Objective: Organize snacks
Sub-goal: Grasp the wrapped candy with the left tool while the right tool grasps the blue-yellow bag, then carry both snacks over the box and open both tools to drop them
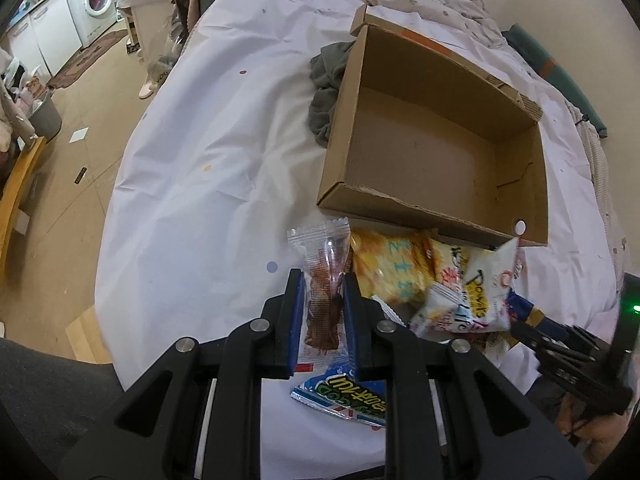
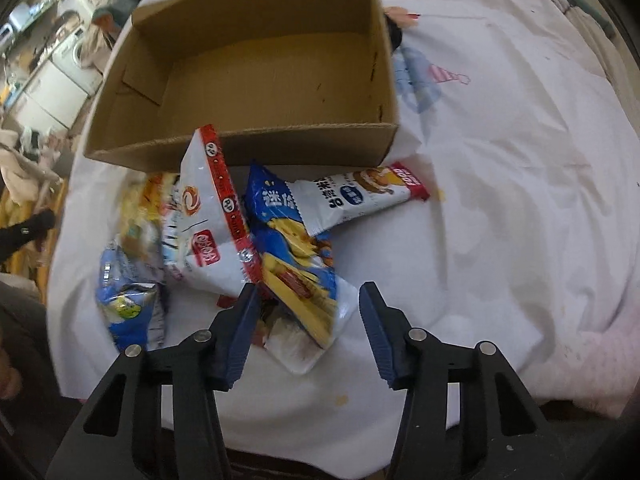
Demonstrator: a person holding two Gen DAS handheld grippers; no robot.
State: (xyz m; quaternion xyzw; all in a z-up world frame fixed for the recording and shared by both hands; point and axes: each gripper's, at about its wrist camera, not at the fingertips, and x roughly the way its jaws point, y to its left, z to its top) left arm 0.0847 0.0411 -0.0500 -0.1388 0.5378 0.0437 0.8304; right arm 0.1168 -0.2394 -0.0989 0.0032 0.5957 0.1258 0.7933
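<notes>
Landmark: an open cardboard box [image 1: 436, 136], bare inside, sits on a bed under a white sheet [image 1: 192, 168].
Left gripper [image 1: 323, 280]: just short of the box's near wall, its blue-padded jaws closed narrowly on a clear packet of reddish-brown snack [image 1: 325, 276]; the packet's crimped top pokes up toward the box.
Right gripper [image 2: 308, 296]: in front of the box, jaws spread wide and holding nothing, poised over the pile of snacks.
Blue packet with yellow sticks [image 2: 298, 256]: lies between the open jaws, reaching back toward the box's front wall.
White packet with red edge [image 2: 208, 216]: leans against the box's front wall, to the left of the blue packet.
White bar with red end [image 2: 360, 192]: lies flat along the box's front right corner.
Yellow packet [image 1: 390, 264]: touching the box's near wall in the left wrist view, beside a white bag [image 1: 476, 292].
Blue and green wrapper [image 1: 344, 400]: farthest from the box, on the sheet under the left gripper.
Grey cloth [image 1: 328, 92]: bunched against the box's left wall.
</notes>
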